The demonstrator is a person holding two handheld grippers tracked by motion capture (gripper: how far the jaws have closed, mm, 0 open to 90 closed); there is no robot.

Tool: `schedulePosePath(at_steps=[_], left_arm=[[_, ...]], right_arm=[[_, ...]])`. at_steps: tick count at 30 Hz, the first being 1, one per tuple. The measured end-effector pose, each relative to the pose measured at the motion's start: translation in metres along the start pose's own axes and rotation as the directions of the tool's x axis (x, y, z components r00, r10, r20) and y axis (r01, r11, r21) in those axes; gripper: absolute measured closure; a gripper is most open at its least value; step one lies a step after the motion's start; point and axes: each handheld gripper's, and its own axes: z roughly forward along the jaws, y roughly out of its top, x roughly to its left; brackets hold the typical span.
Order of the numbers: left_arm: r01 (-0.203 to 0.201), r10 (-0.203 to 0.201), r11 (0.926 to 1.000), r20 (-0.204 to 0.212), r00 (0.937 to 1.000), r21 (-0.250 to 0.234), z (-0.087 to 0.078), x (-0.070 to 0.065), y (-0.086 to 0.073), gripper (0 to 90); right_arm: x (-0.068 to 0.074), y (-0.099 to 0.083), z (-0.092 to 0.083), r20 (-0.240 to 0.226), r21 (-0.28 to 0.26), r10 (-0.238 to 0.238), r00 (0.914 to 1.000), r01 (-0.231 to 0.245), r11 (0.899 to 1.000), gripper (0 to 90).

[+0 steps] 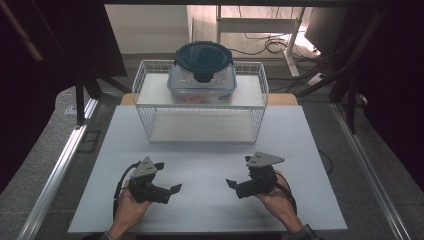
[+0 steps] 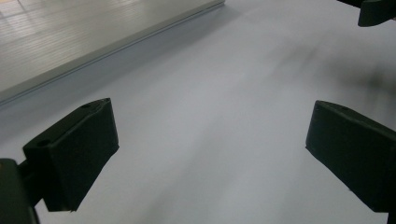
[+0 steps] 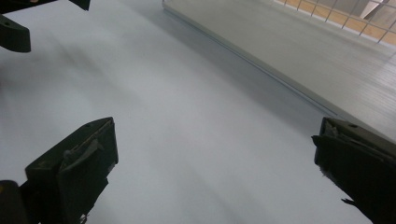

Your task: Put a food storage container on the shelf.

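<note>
The container (image 1: 202, 73) with the dark round lid (image 1: 203, 56) stands on the top shelf of the white wire rack (image 1: 142, 107), at the far side of the table (image 1: 300, 150), well apart from both grippers. I think the main risk is the height: if one gripper pushes the container from a side, it can slide on the shelf and fall over the low wire edge. The lid clasps can also slip from the jaws.

The left gripper (image 1: 167, 176) and the right gripper (image 1: 239, 172) rest low at the near side, each held in one hand, pointing toward each other. Both have their jaws spread wide and hold nothing.
</note>
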Motion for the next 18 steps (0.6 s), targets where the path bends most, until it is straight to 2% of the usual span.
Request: schedulePosePath(at_steps=[18], left_arm=[[0.012,-0.012,0.9997,-0.028,0.9995,0.022,-0.009,0.0,-0.016,1.5]], right_arm=[[0.001,-0.022,-0.014,0.039,0.03,0.003,0.9992,-0.004,1.0,0.0]])
